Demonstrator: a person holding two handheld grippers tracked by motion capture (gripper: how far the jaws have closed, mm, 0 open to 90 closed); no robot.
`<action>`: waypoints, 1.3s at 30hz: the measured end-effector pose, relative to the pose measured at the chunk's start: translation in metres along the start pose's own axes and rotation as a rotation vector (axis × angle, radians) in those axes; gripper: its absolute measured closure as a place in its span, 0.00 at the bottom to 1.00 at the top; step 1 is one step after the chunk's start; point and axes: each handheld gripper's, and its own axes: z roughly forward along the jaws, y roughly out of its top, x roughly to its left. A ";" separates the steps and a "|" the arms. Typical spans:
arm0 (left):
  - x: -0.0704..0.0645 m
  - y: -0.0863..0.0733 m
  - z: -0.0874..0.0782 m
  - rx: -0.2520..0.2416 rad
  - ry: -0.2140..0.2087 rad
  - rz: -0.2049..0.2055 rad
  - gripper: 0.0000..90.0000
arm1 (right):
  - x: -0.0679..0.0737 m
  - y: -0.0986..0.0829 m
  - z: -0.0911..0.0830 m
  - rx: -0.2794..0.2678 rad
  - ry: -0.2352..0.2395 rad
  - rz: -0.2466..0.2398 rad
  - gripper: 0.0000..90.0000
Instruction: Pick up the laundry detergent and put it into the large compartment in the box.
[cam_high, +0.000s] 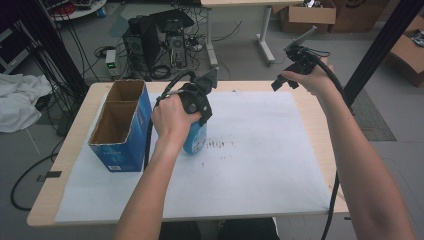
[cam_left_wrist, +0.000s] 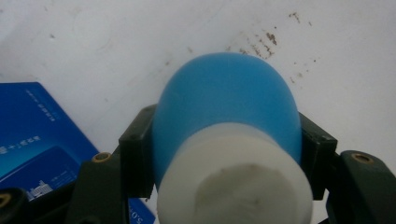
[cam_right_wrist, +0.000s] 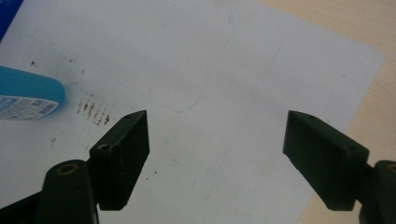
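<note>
A: High view first: where is the bottle (cam_high: 195, 140)?

B: Over the white sheet (cam_high: 260, 150) on the table (cam_high: 75, 130), just right of the blue box (cam_high: 122, 125), in the left claw (cam_high: 200, 107). Whether its base touches the sheet I cannot tell from here.

A: And the grip?

B: The left gripper view shows the left claw (cam_left_wrist: 224, 154) clenched on the bottle (cam_left_wrist: 224, 116), one jaw on each side of the blue body just below the white cap (cam_left_wrist: 236, 182).

A: What could go wrong?

B: The body looks smooth and rounded, and the jaws hold it high up near the cap. I would judge that a quick tilt could let it swing or slip out. If it is meant for the box, the open compartments look narrow, so a poorly lined-up lowering could catch the cardboard rim and push the box along the sheet.

A: The hands?

B: The left hand (cam_high: 172, 117) is wrapped over its gripper, forearm coming straight up from the bottom edge, claw pointing down. The right hand (cam_high: 312, 77) is raised at the far right edge of the table, well apart from the bottle. The right claw (cam_right_wrist: 217, 154) is released, jaws wide apart, nothing between them, looking down on the bare sheet (cam_right_wrist: 187, 70).
</note>
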 end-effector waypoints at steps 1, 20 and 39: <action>0.000 -0.001 -0.003 0.002 0.002 0.003 0.43 | 0.000 0.000 0.000 0.000 -0.001 0.001 0.26; 0.029 -0.023 -0.091 -0.020 0.043 -0.060 0.43 | 0.006 0.003 -0.005 -0.008 0.000 -0.007 0.26; 0.081 -0.059 -0.154 -0.046 0.077 -0.241 0.43 | 0.010 0.005 -0.008 -0.017 0.001 -0.013 0.26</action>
